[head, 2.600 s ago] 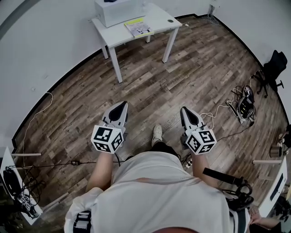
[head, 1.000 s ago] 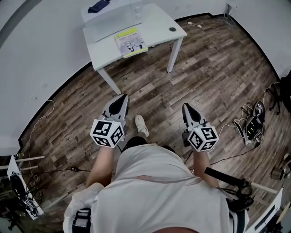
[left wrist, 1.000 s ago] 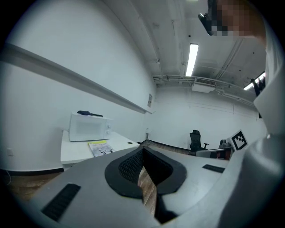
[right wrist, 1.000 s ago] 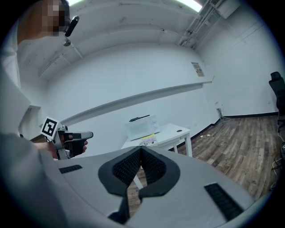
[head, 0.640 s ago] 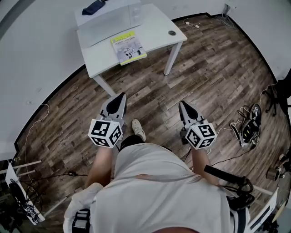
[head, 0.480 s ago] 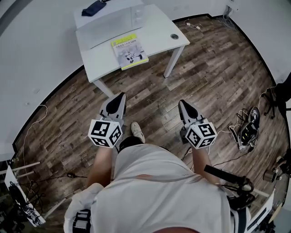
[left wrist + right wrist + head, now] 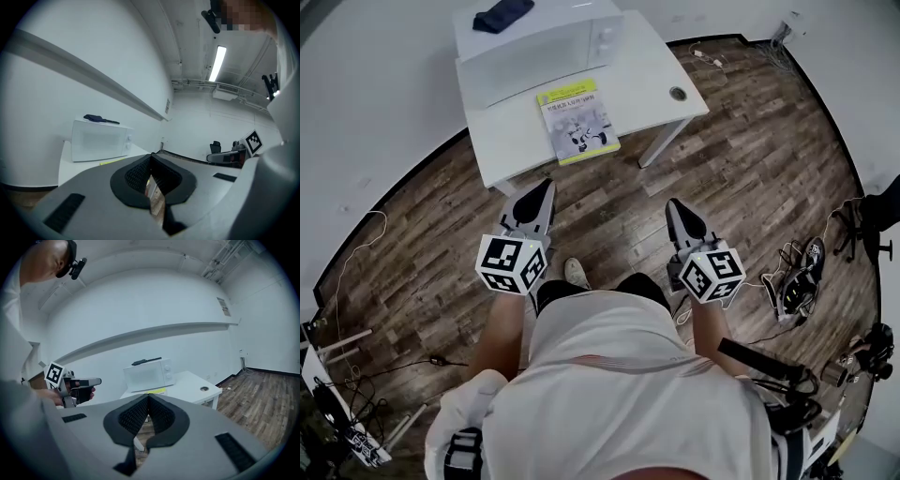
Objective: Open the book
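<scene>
Head view: the closed book [image 7: 579, 121] lies on a white table [image 7: 647, 70] at twelve o'clock, well ahead. The left gripper [image 7: 544, 187] and right gripper [image 7: 674, 208], jaws pressed together and empty, point toward it, likely held ready for the approach.

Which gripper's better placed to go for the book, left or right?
Left, probably. The left gripper points almost straight at the book on the table and is nearer; the right gripper sits farther off to the side. Both have shut, empty jaws.

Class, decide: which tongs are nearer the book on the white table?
Left. The left tongs sit by the table edge, just short of the book; the right tongs hang over floor, farther right.
</scene>
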A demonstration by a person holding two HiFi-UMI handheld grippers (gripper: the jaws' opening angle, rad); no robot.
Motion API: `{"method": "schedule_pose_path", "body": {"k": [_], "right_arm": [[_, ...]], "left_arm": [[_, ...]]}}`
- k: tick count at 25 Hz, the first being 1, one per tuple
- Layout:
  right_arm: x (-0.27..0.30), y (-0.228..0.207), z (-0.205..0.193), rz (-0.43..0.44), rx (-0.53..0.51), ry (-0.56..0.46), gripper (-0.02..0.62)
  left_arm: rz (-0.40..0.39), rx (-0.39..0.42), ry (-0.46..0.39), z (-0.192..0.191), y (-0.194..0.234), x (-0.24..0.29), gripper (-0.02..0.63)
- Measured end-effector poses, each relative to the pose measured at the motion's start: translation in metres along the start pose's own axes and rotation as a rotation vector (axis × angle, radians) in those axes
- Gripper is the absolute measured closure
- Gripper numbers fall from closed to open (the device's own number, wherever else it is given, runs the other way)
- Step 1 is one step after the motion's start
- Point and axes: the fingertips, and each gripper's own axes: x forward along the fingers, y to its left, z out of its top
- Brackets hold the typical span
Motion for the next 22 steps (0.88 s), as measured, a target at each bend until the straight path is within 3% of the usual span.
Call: {"method": "schedule_pose_path", "body": {"k": [10,18,22], "right_arm": [[0.077,-0.033,0.017,0.096,0.008,0.039,0.6],[0.164,-0.11,0.031,0.27,0.001,0.112,0.6],[0.205,-0.149,0.045,0.349,0.0,0.129,0.6]], "left_arm": [[0.074,-0.007,0.025,0.006,0.03,0.053,0.595],[0.277,-0.079,0.011,0.004,0.049,0.129,0.595],[0.343,-0.064,0.024,0.008,0.045,0.17,0.595]]}}
